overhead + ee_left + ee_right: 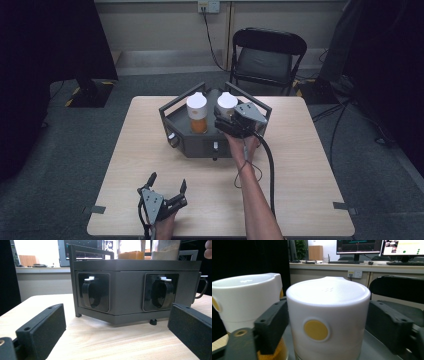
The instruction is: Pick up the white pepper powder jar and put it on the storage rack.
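A dark grey six-sided stand (200,145) sits at the table's back middle with two white-lidded jars on top. The left jar (197,112) holds orange powder. My right gripper (226,112) is shut on the right jar's white lid (227,101); in the right gripper view the pads (272,322) press both sides of that lid (328,302), which bears a yellow dot. My left gripper (168,181) rests open near the table's front left edge, with nothing between its jaws. The left gripper (115,322) faces the stand (126,297) and its two black handles (91,291).
A black folding chair (267,55) stands behind the wooden table (310,165). A dark stand base (90,92) is on the floor at the back left, and cables run along the floor at the right. Bare tabletop lies on both sides of the stand.
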Action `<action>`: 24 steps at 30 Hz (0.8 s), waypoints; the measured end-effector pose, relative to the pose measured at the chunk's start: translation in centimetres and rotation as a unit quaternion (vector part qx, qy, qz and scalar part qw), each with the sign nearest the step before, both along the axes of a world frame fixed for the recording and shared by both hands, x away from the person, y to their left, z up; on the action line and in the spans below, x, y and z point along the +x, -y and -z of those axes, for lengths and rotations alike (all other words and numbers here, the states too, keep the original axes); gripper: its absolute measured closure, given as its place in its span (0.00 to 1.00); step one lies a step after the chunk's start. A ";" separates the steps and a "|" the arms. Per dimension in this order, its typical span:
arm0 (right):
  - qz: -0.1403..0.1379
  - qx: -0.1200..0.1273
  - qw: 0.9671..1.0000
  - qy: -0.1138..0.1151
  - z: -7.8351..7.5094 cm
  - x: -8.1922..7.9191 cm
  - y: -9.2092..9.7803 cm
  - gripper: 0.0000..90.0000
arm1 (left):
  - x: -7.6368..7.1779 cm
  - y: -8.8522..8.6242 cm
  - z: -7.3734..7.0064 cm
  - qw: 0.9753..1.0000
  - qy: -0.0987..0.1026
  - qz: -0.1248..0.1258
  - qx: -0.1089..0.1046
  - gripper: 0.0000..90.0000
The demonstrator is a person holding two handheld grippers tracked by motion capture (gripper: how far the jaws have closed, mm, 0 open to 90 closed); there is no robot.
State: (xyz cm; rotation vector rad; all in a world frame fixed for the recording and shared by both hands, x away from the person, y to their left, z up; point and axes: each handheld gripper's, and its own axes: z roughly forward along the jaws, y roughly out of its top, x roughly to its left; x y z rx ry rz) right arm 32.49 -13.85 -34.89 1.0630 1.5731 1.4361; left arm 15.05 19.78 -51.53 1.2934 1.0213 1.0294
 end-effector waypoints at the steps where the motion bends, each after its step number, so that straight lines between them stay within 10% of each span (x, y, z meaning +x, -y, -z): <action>1: 0.007 -0.002 1.000 0.005 0.1 -0.2 -0.2 0.12 | 0.0 0.0 0.0 1.000 0.000 0.000 0.000 0.01; 24: 0.008 0.020 0.999 0.039 1.9 -4.2 1.0 0.00 | 0.0 0.0 0.0 1.000 0.000 0.000 0.001 0.01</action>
